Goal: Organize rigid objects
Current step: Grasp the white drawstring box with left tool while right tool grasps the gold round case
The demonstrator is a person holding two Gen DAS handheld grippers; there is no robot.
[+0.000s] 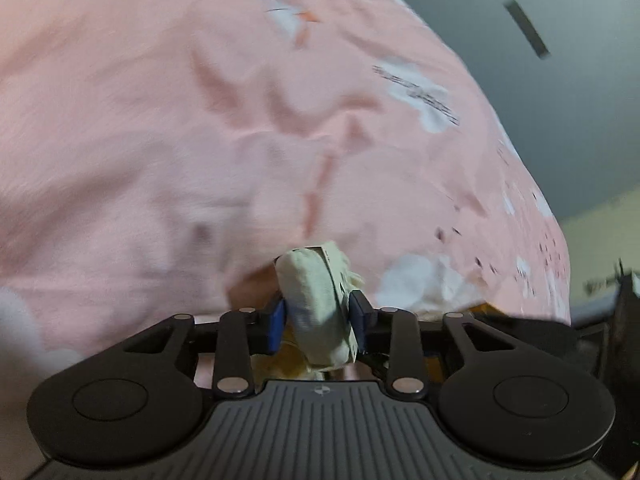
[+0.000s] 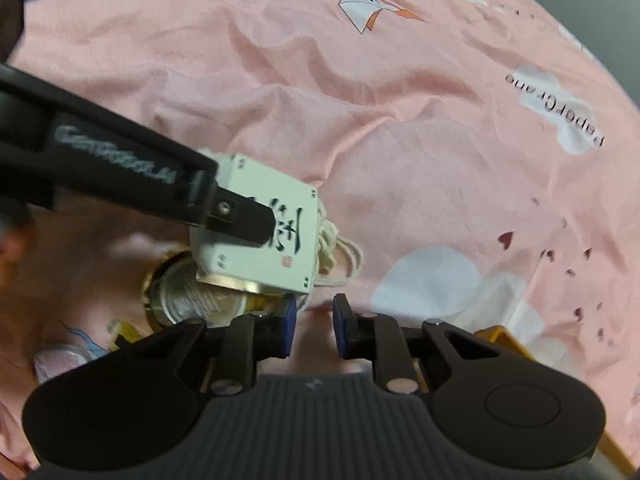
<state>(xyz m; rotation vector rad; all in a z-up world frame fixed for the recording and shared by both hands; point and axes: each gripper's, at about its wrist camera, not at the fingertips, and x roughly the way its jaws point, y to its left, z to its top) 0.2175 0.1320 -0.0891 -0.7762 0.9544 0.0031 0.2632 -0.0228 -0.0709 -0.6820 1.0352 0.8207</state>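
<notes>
Left gripper (image 1: 318,314) clamps the cream box (image 1: 316,308) between its pads. Right gripper (image 2: 315,326) is closed, empty, the box just ahead of its fingertips. Lift straight, clear the tin (image 2: 192,300) beneath.

Wrinkled pink cloth sheet (image 2: 360,92), matt paper box (image 2: 260,232), shiny metal tin (image 2: 192,300), matt black plastic tongs (image 2: 314,316)

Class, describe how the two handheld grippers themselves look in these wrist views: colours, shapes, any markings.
Both the left gripper and the right gripper have black linkage arms with silver rivets, blue pads on the fingertips, and a ribbed dark grey body flanked by two rounded black lobes with circular discs. In the right wrist view, the left gripper's long black finger bears blurred pale lettering. No cables or sleeves show.
</notes>
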